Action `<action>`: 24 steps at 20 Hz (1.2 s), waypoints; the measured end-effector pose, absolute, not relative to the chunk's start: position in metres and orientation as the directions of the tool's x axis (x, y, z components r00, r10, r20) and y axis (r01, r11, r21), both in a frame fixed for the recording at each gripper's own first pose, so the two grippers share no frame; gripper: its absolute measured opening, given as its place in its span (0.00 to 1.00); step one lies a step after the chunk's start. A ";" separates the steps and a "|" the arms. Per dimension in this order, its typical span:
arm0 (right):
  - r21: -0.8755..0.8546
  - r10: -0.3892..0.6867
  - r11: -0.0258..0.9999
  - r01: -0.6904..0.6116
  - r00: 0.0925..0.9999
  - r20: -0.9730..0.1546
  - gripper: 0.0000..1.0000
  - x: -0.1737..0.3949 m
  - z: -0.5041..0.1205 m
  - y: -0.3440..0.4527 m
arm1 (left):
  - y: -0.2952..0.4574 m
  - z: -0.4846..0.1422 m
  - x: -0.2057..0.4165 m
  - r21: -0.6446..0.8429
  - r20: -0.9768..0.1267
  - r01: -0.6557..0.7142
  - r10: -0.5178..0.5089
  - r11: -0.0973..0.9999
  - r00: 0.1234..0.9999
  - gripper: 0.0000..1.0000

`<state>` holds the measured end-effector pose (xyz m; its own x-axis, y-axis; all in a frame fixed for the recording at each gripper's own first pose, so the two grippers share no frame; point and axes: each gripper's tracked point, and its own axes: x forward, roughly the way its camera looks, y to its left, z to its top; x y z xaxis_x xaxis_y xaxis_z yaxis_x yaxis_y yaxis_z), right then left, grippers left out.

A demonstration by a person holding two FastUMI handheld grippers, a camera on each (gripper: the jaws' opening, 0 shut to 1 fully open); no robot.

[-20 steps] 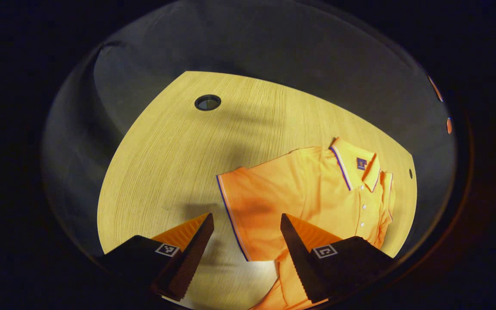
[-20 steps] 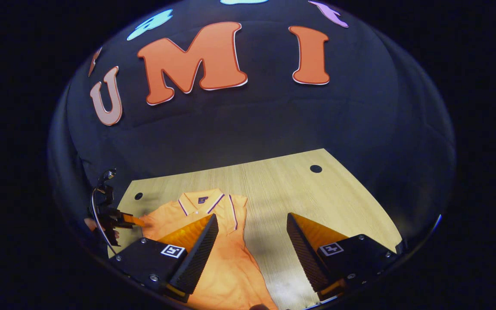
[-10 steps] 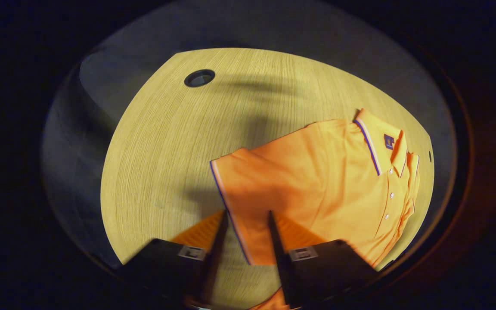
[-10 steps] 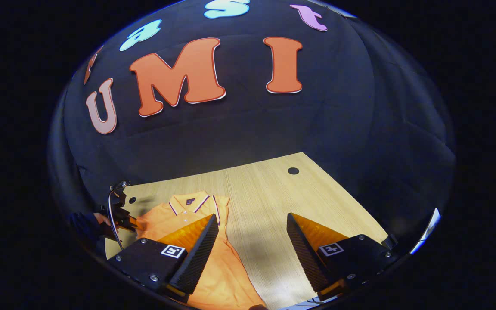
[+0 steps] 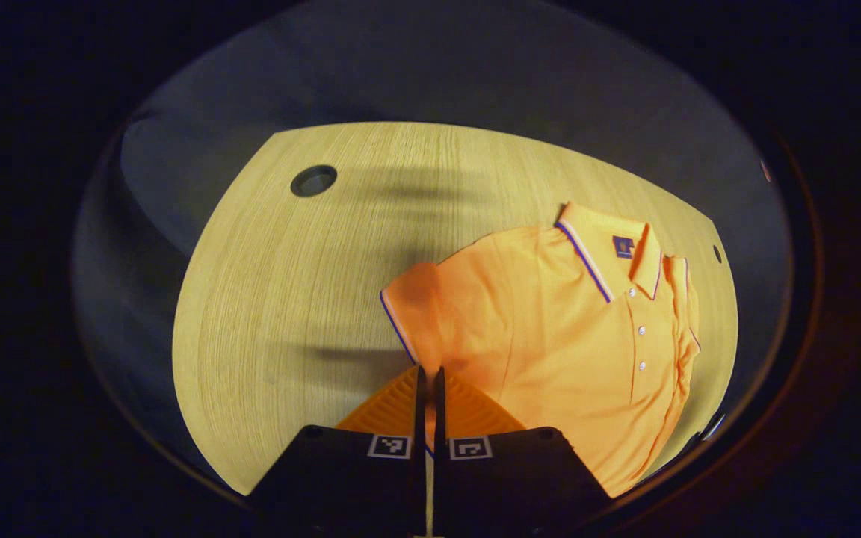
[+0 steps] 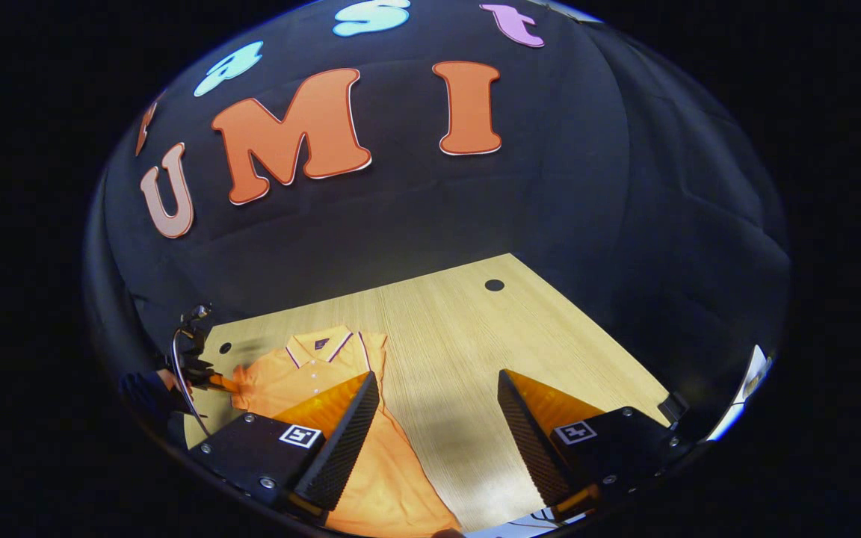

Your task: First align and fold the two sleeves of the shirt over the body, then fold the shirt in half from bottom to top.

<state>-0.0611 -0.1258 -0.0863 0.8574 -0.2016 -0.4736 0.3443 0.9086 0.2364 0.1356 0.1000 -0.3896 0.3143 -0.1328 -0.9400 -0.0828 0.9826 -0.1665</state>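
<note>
The left gripper (image 5: 428, 371) is closed on the sleeve (image 5: 409, 314) of the orange shirt (image 5: 565, 336) on the table (image 5: 288, 299). The right gripper (image 6: 438, 388) gapes wide and empty, the shirt under its left finger.

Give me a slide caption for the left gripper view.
Left gripper shut on the shirt's sleeve on the table.
</note>
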 end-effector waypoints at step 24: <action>0.232 -0.144 0.944 0.233 0.927 -0.346 0.97 -0.084 -0.073 -0.100 | -0.013 -0.208 0.134 -0.283 -0.608 0.173 -0.316 0.943 0.728 0.99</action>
<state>-0.0844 -0.1002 -0.0734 0.9272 -0.1437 -0.3460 0.2331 0.9443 0.2323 0.1341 -0.0127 -0.2079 0.7285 -0.3163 -0.6077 0.1733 0.9433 -0.2831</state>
